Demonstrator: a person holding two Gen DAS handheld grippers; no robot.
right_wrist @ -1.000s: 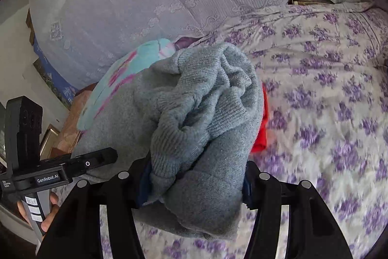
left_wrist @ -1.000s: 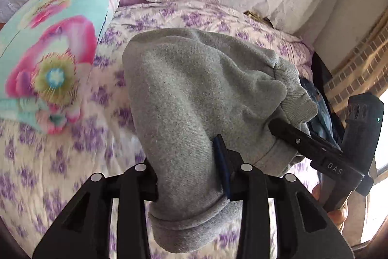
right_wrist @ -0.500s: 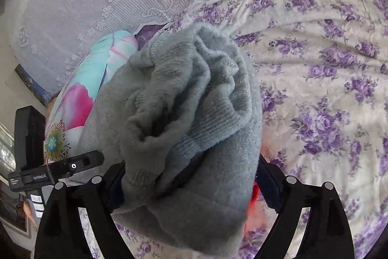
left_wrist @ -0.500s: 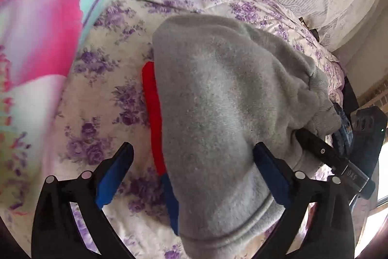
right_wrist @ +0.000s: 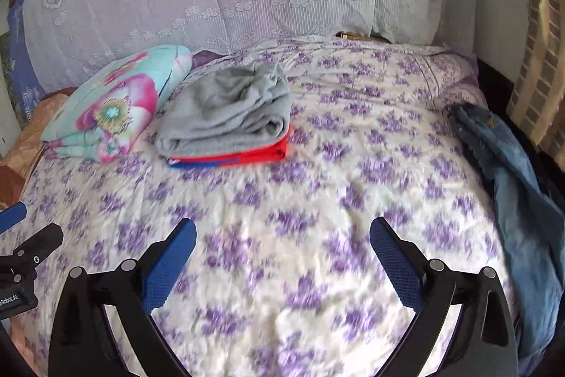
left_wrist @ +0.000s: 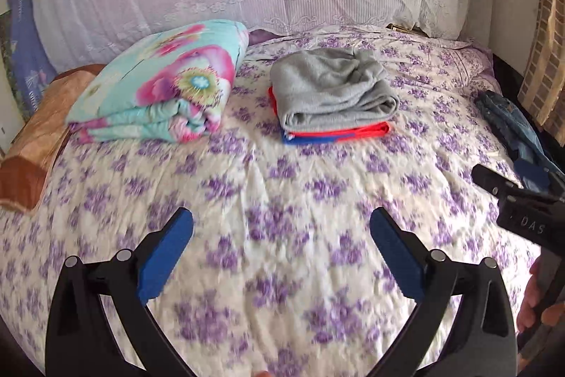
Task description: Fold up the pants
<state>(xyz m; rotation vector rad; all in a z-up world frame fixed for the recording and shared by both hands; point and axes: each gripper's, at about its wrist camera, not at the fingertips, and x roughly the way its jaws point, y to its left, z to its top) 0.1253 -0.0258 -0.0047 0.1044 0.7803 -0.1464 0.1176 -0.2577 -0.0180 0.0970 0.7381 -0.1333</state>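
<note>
Floral bed (left_wrist: 282,200), quilt (left_wrist: 159,87), red garment (left_wrist: 335,134), jeans (right_wrist: 512,172)

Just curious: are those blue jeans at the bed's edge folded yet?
Not folded. The jeans lie loose and rumpled, draped over the bed's edge, unlike the neat grey pants.

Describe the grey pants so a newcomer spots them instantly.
Start at the bed with the purple-flowered sheet. Toward its far side, right of the folded floral quilt, sits a small stack of clothes. The grey pants are the fleecy folded top layer, lying on a red and blue garment.
</note>
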